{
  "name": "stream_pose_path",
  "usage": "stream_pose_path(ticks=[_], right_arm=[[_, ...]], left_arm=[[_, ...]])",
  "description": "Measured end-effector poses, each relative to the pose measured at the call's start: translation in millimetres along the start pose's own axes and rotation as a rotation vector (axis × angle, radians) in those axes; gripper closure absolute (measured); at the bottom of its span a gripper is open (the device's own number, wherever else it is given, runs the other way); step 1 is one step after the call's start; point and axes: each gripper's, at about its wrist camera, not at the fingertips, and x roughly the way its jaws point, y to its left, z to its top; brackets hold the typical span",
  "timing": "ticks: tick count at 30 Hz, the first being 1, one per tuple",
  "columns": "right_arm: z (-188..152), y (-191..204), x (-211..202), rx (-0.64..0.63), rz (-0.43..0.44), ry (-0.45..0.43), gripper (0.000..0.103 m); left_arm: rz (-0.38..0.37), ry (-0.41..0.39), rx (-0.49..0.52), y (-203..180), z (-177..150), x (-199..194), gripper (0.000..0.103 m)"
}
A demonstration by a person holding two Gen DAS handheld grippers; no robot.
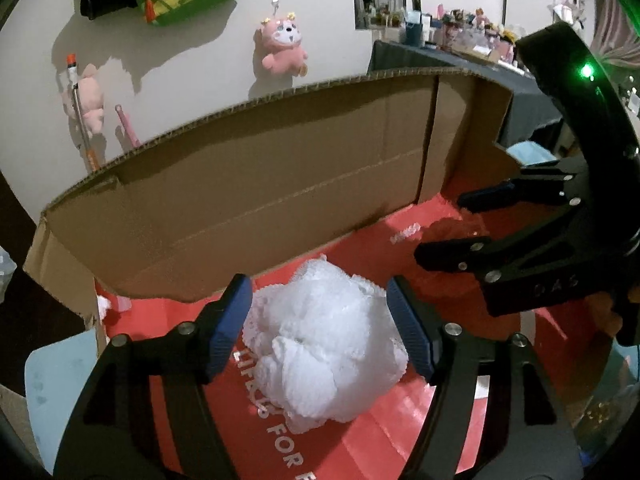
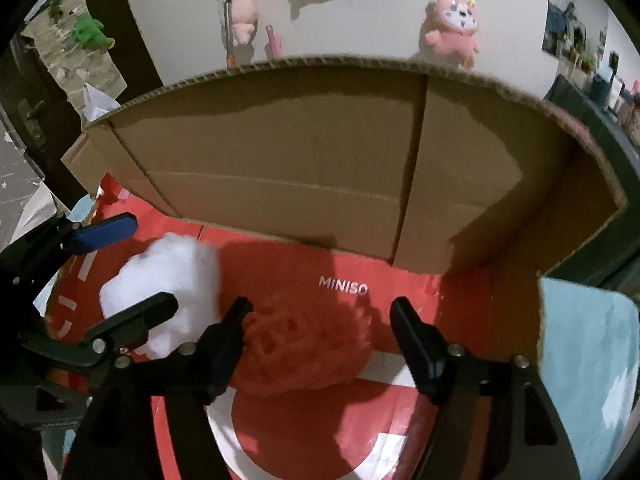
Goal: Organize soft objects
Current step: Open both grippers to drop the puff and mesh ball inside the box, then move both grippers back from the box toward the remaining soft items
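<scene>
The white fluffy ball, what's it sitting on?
The white fluffy ball rests on a red printed sheet lining the cardboard box floor. It covers part of the sheet's white lettering, so those words can't be read.

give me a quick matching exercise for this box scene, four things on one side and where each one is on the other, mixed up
Things:
1. white puff
2. red puff
3. pink plush
4. MINISO print

Places:
A. on the wall behind the box
B. between the right claw fingers
C. on the red box floor
D. between the left claw fingers

Pairs: 1-D, 2-B, 3-A, 4-C
</scene>
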Motion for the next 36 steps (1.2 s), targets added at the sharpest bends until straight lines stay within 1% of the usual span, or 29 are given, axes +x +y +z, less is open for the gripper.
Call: stream_pose_path(ticks=[2,6,11,12,15,17,18,20,23,25,28,32,34,36], right_arm=[[-2,-2,2,0.015,0.008,0.014,0.026],[-5,-2,2,0.014,0.008,0.024,0.026],[-7,-1,-7,0.018,0.012,0.004,0.024],[-6,-2,-10,0.022,0.016,-0.001,0.023],[-8,-2,-25,0.034,0.028,-0.030,0.019],[-11,-1,-40,0.038,0.036,-0.063,0.015],[-12,1,-46,0.040,0.039,-0.076,0.011],[-18,4,-64,0.038,0.038,-0.109,0.009],[-30,9,-101,0.037,0.040,-0.176,0.005],[-40,17,-129,0.031,0.041,-0.236,0.000],[-58,28,-169,0.027,0.041,-0.322,0.000],[-94,48,-220,-0.003,0.035,-0.430,0.000],[-113,59,-241,-0.018,0.001,-0.490,0.000],[-135,69,-262,-0.041,-0.027,-0.547,0.000]], left_arm=[[0.001,0.022,0.005,-1,-3,3,0.034],[0.005,0.033,0.009,0,-6,3,0.034],[0.006,0.014,-0.010,2,-4,-6,0.031],[0.004,0.005,-0.017,4,-3,-10,0.029],[0.003,-0.026,-0.038,6,-3,-26,0.028],[0.000,-0.050,-0.056,7,-4,-39,0.025],[-0.003,-0.065,-0.067,8,-5,-47,0.022],[-0.003,-0.102,-0.091,8,-7,-65,0.018],[0.002,-0.175,-0.129,6,-16,-102,0.014],[-0.003,-0.224,-0.155,2,-21,-124,0.007],[-0.011,-0.305,-0.198,-5,-36,-166,0.006],[0.030,-0.412,-0.206,-21,-58,-215,0.003],[0.045,-0.461,-0.212,-32,-71,-240,0.003],[0.055,-0.490,-0.205,-43,-84,-256,0.003]])
